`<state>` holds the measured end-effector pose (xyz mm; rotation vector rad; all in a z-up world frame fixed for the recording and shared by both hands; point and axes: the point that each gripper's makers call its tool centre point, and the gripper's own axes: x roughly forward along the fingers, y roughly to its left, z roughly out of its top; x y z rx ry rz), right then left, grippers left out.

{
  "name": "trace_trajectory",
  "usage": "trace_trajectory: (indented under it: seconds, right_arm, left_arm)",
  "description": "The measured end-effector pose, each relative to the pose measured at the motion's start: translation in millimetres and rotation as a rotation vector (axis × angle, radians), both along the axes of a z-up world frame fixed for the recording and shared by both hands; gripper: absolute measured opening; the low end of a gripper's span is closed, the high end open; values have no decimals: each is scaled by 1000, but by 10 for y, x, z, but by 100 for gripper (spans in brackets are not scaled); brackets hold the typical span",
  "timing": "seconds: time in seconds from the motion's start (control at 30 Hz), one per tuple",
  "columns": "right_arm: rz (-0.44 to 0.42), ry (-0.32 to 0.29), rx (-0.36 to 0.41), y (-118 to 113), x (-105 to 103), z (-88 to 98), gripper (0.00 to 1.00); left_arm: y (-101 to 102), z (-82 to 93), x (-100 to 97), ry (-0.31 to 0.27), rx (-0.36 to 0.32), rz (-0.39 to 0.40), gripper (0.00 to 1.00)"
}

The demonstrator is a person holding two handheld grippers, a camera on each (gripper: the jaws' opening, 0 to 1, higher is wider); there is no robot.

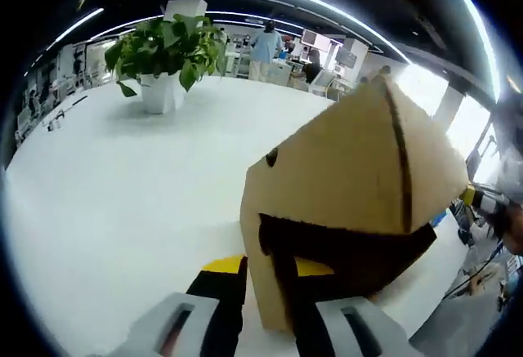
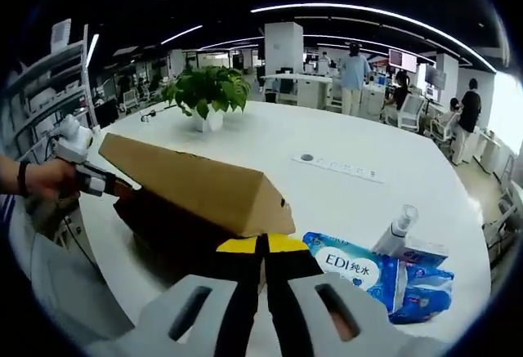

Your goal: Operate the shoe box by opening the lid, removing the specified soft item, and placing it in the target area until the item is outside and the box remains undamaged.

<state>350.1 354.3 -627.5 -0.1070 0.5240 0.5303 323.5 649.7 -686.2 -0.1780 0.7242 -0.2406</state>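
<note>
Shoe box: a brown cardboard box is set on the white table, near the edge closest to the person; its lid is raised at a slant and a dark gap is seen beneath it.
Left gripper: seen in the left gripper view with its black, yellow-tipped jaws set apart; one jaw is reached into the dark opening under the lid, the other is left outside by the box corner. Whether the box is pressed by them cannot be told. In the right gripper view it is held in a hand at the far end of the box.
Right gripper: its jaws are brought together with only a thin slit between them, nothing is held; the yellow tips are placed just beside the near corner of the lid.
Soft item: not made out inside the box.
Wipes pack: a blue packet is laid on the table just beside the box.
Spray bottle: stood upright behind the wipes pack.
Potted plant: placed well apart from the box, farther back on the table.
Background: people are seen standing in an office space.
</note>
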Motion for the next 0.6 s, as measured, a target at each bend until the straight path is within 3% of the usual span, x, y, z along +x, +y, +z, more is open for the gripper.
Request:
trace_trajectory:
  seconds: [0.13, 0.23, 0.3, 0.4, 0.5, 0.6]
  right_arm:
    - [-2, 15, 14, 1, -50, -49, 0]
    - [1, 24, 18, 1, -76, -101, 0]
    - [4, 33, 28, 3, -94, -140, 0]
    - [7, 41, 26, 0, -128, -190, 0]
    - [10, 48, 40, 19, -180, -214, 0]
    - [14, 56, 40, 33, -222, -247, 0]
  left_arm:
    - [-29, 107, -45, -35, -6, -32, 21]
    - [-115, 265, -118, -96, -16, -80, 21]
    - [-146, 307, -153, -117, 10, -114, 21]
    - [-222, 362, -197, -143, -8, -162, 21]
    - [-233, 359, -251, -162, 34, -215, 23]
    - [-229, 363, -297, -165, 11, -227, 24]
